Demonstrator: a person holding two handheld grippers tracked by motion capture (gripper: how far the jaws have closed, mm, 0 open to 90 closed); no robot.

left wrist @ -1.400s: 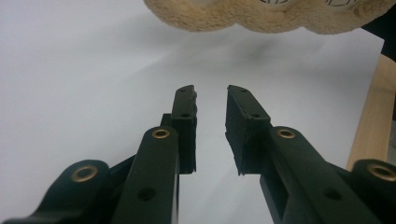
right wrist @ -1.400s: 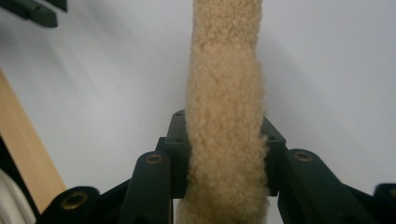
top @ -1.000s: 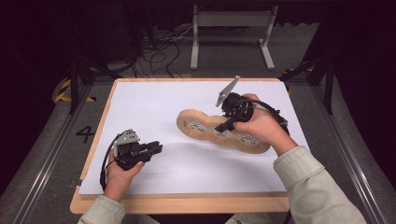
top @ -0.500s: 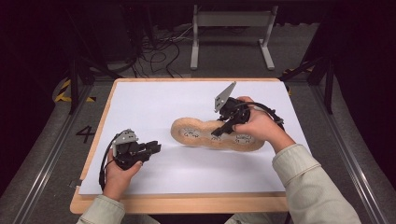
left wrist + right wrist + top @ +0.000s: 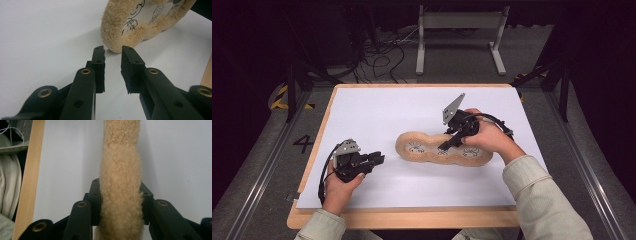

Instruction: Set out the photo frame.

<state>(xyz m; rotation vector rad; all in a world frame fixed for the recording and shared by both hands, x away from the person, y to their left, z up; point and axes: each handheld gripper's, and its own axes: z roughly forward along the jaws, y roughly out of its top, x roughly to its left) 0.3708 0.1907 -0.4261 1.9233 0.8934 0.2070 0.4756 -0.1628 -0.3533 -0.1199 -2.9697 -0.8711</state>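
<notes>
Since earlier frame, fleece cushion (image 5: 443, 150) slid toward nine o'clock; we pinch its rim with right gripper (image 5: 447, 143) to drag it. Left gripper (image 5: 379, 158) parted, empty, waiting at nine o'clock of cushion on white sheet (image 5: 377, 110).

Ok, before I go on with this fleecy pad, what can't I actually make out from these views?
- Fleecy pad, high view: the right gripper and hand cover part of its middle and right lobes.
- Pad's printed figures, left gripper view: cut off by the top edge; in the high view too small to read.
- Right gripper view: the pad hides the pads' contact faces, and its far end runs off the top.
- Left gripper: whether its tips touch the white sheet is unclear.
</notes>
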